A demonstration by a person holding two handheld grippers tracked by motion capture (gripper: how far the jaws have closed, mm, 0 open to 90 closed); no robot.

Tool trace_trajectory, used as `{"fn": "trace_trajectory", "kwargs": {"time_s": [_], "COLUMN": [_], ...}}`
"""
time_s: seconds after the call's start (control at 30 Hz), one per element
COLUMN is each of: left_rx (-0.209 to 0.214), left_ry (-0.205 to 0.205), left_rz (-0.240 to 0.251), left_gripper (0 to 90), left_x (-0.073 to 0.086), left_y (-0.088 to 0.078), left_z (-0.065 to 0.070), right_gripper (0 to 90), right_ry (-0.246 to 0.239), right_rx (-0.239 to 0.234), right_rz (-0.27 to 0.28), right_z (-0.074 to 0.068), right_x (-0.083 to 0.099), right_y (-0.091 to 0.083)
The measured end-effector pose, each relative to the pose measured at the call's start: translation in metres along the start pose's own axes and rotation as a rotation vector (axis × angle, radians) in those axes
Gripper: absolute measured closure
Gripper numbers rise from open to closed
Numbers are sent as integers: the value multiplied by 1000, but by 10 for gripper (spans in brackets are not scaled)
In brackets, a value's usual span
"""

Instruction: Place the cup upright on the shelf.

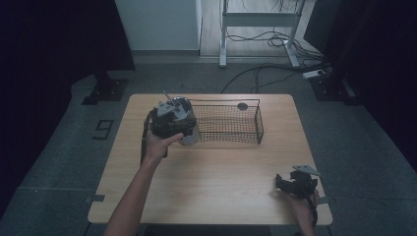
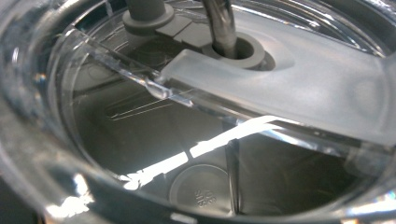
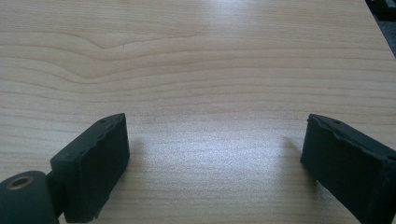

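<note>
Left gripper [image 1: 172, 120] fingers unreadable against clear tumbler [image 2: 196, 116]; right gripper [image 3: 215, 163] fingers spread over table [image 3: 210, 60].

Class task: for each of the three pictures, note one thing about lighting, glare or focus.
High view: dim overall, dark at the sides, with the wooden table the brightest patch. Left gripper view: very close on the clear tumbler's lid, with a bright streak of glare across it and a blurred rim. Right gripper view: evenly lit wood grain, the right gripper open, its jaws casting soft shadows.

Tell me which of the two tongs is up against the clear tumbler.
The left tongs, pressed against the clear tumbler beside the wire basket. The right tongs sit open on bare table, far off.
</note>
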State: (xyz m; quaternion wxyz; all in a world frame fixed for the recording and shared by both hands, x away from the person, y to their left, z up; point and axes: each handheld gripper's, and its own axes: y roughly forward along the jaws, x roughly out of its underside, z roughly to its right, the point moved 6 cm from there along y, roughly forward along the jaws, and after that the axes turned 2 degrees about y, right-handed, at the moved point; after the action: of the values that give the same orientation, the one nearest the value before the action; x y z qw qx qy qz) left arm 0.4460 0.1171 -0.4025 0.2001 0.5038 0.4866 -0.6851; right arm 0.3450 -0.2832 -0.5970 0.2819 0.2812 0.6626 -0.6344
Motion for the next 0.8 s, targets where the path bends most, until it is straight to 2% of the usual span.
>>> {"fn": "trace_trajectory", "kwargs": {"time_s": [0.33,0.53,0.8], "left_rx": [-1,14,7], "left_ry": [7,-6,-8], "left_rz": [0,-2,4], "left_gripper": [43,43,42], "left_x": [-8,-12,-22], "left_y": [11,16,21], "left_z": [5,8,8], "right_gripper": [74,76,76], "right_ry": [-1,-1,-2], "right_rx": [-1,-1,-1], "right_rz": [0,0,1], "right_z": [0,0,0], "right_x": [0,0,0], "right_y": [0,0,0]}}
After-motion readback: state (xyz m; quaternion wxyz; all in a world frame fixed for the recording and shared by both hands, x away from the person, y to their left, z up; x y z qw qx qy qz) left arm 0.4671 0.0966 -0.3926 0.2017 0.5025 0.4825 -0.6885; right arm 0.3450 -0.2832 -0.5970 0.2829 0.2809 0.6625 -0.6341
